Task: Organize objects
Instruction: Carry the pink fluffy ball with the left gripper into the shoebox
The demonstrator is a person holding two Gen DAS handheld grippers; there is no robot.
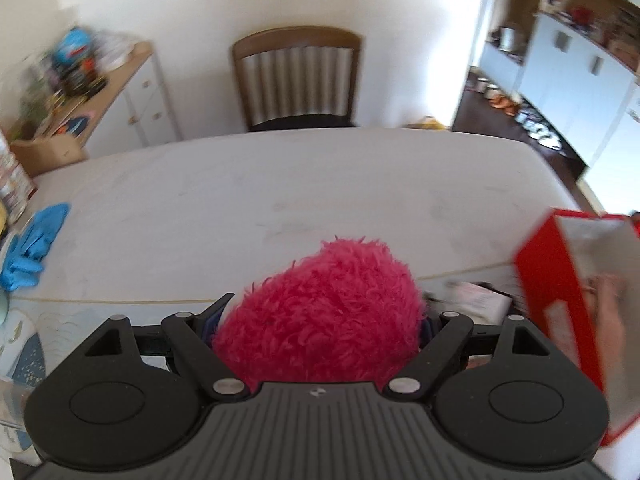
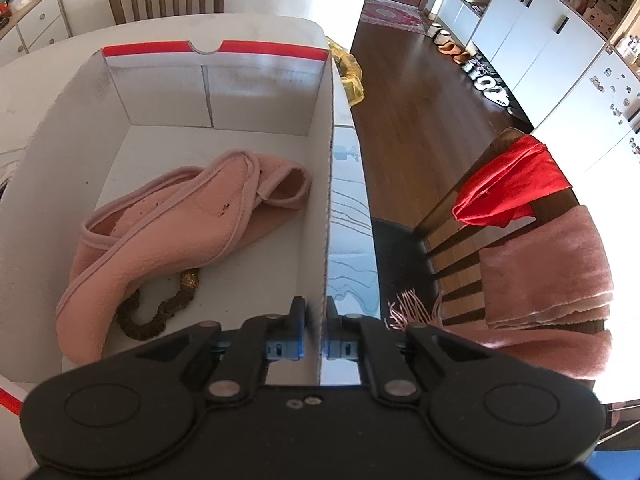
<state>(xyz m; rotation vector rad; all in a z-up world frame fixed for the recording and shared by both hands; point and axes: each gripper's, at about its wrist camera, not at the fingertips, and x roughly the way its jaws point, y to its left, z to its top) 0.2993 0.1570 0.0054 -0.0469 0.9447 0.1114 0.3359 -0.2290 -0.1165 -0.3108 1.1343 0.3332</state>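
Plainly fluffy hot-pink plush (image 1: pixel 320 312)

fluffy plush toy (image 1: pixel 320 312), matt cardboard box (image 2: pixel 324 184)

Walls (image 1: pixel 200 8) plain white, brightly lit from the right. A white surface (image 1: pixel 280 184) fills the near ground. 1 wooden slat-back chair (image 1: pixel 296 76) stands at its far edge against the wall. A white drawer unit (image 1: pixel 140 100) with a wooden top, cluttered, stands far left. The floor (image 2: pixel 420 112) is dark wood boards; a red patterned rug (image 2: pixel 394 14) lies far down the room. White cupboards (image 2: pixel 540 40) line the right side, shoes (image 2: pixel 480 76) rowed at their foot. A second wooden chair (image 2: pixel 480 208), right, carries draped red and pink cloths.
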